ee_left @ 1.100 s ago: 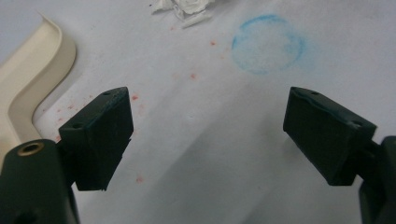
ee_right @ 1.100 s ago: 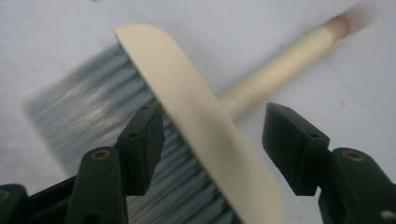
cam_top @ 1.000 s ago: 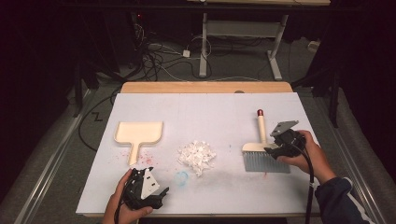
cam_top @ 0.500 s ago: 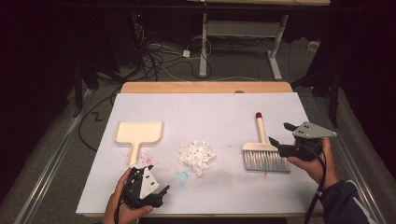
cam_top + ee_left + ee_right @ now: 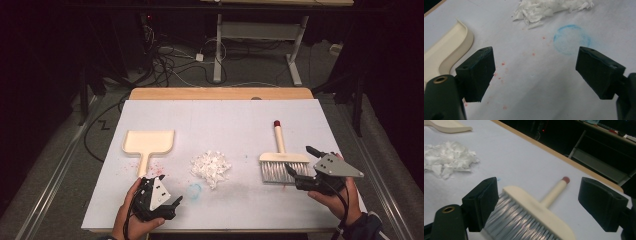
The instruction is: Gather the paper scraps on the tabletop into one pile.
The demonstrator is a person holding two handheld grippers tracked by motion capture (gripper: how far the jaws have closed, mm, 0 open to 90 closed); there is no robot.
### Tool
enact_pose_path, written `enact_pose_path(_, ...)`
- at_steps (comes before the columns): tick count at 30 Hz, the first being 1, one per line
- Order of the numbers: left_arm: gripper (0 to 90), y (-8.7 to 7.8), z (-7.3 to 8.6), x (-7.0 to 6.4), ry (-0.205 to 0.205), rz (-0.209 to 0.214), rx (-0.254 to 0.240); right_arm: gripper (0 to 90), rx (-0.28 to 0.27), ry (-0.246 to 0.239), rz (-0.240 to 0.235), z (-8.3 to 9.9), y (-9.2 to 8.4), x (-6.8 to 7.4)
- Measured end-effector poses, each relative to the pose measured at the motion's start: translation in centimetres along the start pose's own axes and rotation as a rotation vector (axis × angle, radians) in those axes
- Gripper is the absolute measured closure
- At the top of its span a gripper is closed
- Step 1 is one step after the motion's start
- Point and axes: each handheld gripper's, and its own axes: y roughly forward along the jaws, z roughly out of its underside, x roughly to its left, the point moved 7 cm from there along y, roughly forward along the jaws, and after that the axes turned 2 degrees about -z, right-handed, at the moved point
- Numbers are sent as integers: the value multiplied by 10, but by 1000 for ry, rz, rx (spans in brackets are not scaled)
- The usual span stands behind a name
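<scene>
While the pile of white paper scraps (image 5: 211, 167) lies unswept at the middle of the tabletop (image 5: 220, 120), the sweeping has not begun. The brush (image 5: 281, 161) lies flat at about 3 o'clock of the pile, the dustpan (image 5: 148, 144) at about 9 o'clock. The right gripper (image 5: 300, 162), its jaws just opened wide and empty, sits beside the bristles. The left gripper (image 5: 176, 200) rests at about 7 o'clock, jaws open, holding nothing. Gripping both tools is left.
</scene>
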Motion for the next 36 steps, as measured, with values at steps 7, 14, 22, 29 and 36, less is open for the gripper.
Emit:
enact_pose_path(7, 151, -2, 0, -1, 3, -10, -5, 172, 27, -12, -31, 25, -7, 15)
enact_pose_path(14, 151, -2, -1, -1, -3, -12, -20, 172, 41, -18, -29, 31, -9, 18)
enact_pose_path(22, 151, 1, -2, -2, 12, -8, -11, 175, 38, -11, -26, 31, -10, 17)
enact_pose_path(29, 151, 2, -2, -1, 9, -11, -4, 176, 24, -14, -32, 29, -10, 17)
enact_pose_path(36, 151, 6, -2, 0, 12, -5, 5, 176, 28, -27, -34, 30, -8, 17)
